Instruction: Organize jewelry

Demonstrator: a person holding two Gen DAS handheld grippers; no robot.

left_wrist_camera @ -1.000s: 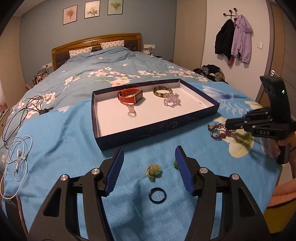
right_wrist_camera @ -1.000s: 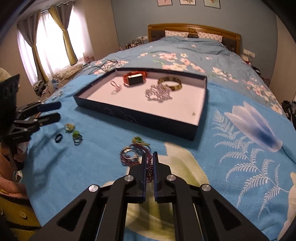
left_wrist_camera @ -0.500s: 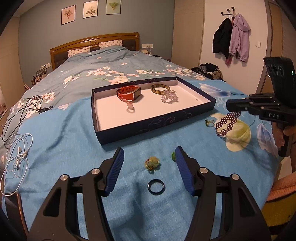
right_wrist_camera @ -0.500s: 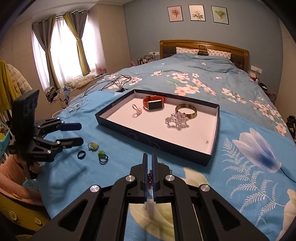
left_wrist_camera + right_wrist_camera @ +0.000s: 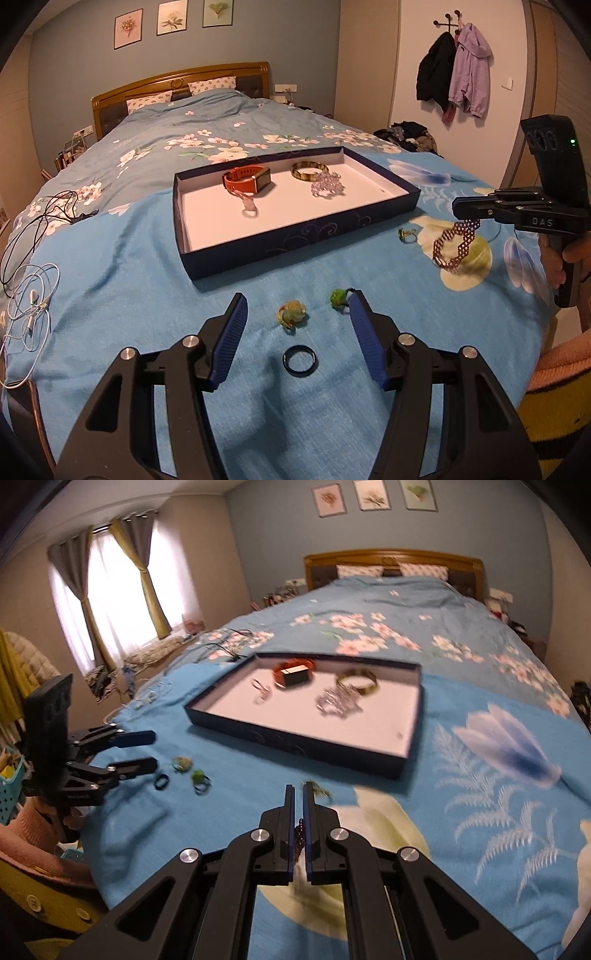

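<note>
A dark blue tray [image 5: 303, 236] [image 5: 295, 744] on the bed holds an orange watch [image 5: 245, 180], a brown bangle [image 5: 309, 170], a clear bead bracelet [image 5: 327, 187] and a small ring [image 5: 250, 211]. My right gripper [image 5: 458, 211] [image 5: 299, 794] is shut on a purple beaded bracelet [image 5: 454, 245], which hangs in the air right of the tray. My left gripper [image 5: 297, 310] [image 5: 149, 749] is open and empty above a black ring [image 5: 300, 360], a yellow-green ring [image 5: 291, 314] and a green ring [image 5: 338, 297]. Another small green ring [image 5: 406, 234] lies by the tray's right corner.
White and black cables [image 5: 33, 295] lie at the bed's left edge. Jackets [image 5: 458, 70] hang on the right wall, above a clothes pile [image 5: 410, 134]. Curtained window [image 5: 110, 598] on the left in the right wrist view.
My right gripper has lifted the purple bracelet off the bedspread and holds it higher. The green ring that lay beside it stayed on the bed. My left gripper has barely moved.
</note>
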